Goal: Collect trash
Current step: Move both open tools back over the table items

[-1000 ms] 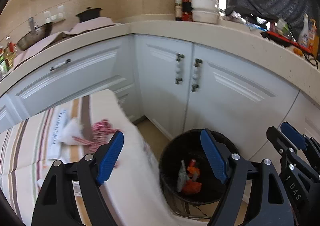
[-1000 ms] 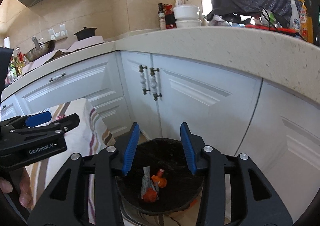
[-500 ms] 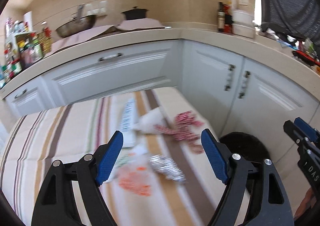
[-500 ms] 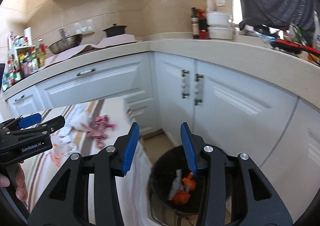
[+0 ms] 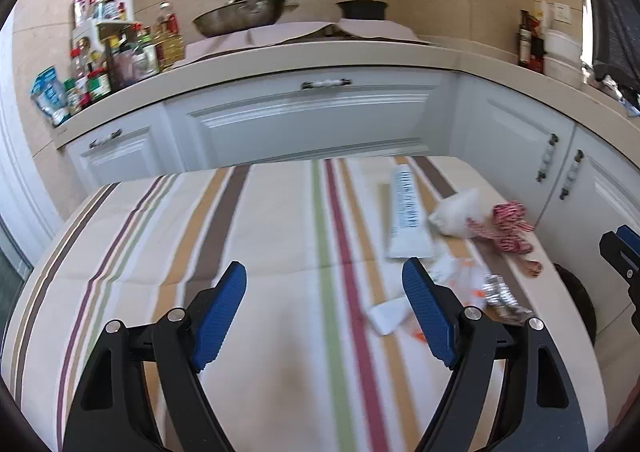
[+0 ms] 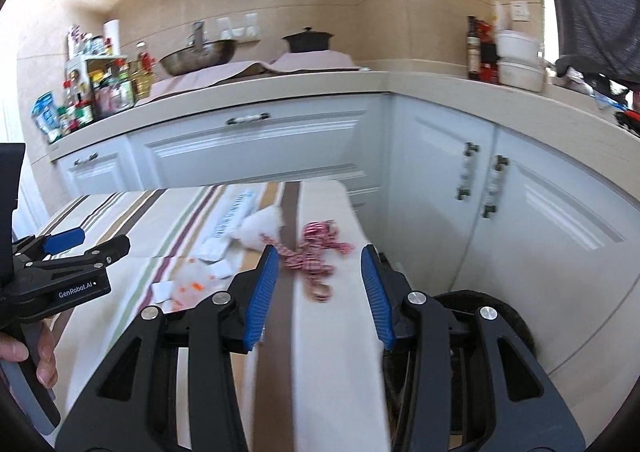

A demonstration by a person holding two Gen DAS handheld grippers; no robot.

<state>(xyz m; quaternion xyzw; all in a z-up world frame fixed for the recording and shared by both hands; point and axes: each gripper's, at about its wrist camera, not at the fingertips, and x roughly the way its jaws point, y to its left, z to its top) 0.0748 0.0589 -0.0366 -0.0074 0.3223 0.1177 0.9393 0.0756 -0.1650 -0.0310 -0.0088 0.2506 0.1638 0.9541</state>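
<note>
On the striped worktop I see trash: tube, red-white string, foil. Left hand-held gripper gapes empty; right hand-held gripper stands part-open, empty. Only my right view shows the bin clearly, plus a hand.

Both grippers empty — fingers apart

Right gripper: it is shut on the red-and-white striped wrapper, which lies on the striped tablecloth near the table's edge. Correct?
Not quite. The right gripper is open and empty; the red-and-white striped wrapper lies untouched beyond its fingertips on the striped tablecloth, near the table's edge, as the right wrist view shows.
</note>
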